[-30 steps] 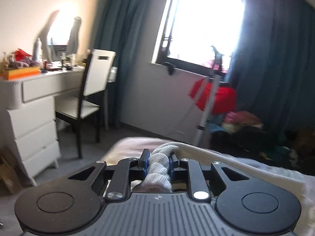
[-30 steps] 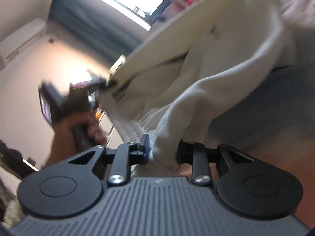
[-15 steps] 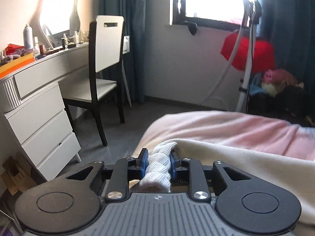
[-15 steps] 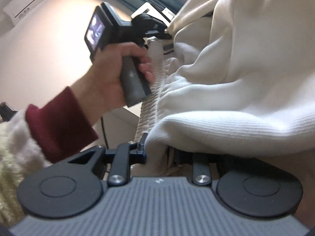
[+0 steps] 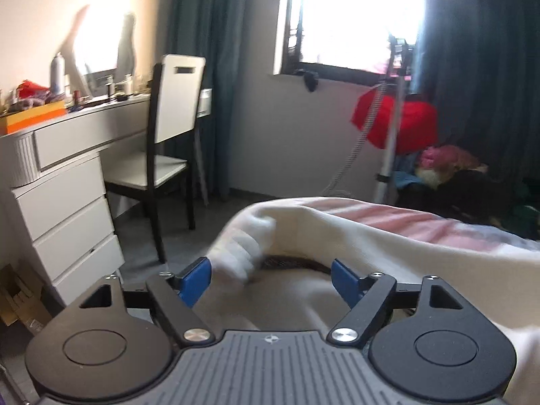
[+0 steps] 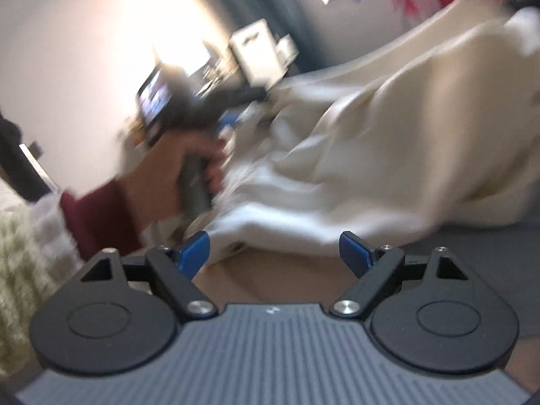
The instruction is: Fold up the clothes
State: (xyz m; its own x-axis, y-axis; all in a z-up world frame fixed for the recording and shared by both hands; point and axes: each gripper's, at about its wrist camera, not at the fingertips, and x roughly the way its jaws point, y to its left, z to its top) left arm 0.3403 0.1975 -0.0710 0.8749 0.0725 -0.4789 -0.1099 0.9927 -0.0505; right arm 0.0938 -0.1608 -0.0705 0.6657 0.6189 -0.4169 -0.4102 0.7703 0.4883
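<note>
1. Cream knit garment (image 5: 354, 236) lies heaped on the bed (image 5: 422, 222), over the pink cover; its ribbed hem (image 5: 243, 249) sits near the bed's left edge, blurred in my left view.
2. In my right view the same cloth (image 6: 388, 141) is bunched in loose folds, not flat, with one white edge (image 6: 270, 226) just ahead of my right fingers.
3. My left gripper (image 5: 271, 278): fingers are opening, wide apart, the hem lying loose between them, pads not pressing on it.
4. My right gripper (image 6: 275, 251): fingers also opening wide; cloth edge just beyond and between them, near the left pad, nothing pinched.
5. My left hand (image 6: 189, 172) on the other gripper's handle shows in the right view, dark red sleeve (image 6: 98, 219) behind it, close beside the cloth.
6. Step in hand, as I judge it: letting go after laying a fold. To do it well, pull both sets of fingers straight back and clear so the ribbing doesn't snag on a pad and drag the fold open.
7. Then check that the edges line up; the folds look uneven, so smoothing is likely needed before the next fold.
8. Further out: chair (image 5: 172, 128), white dresser (image 5: 60, 182), window (image 5: 354, 17), dark curtains (image 5: 479, 67).
</note>
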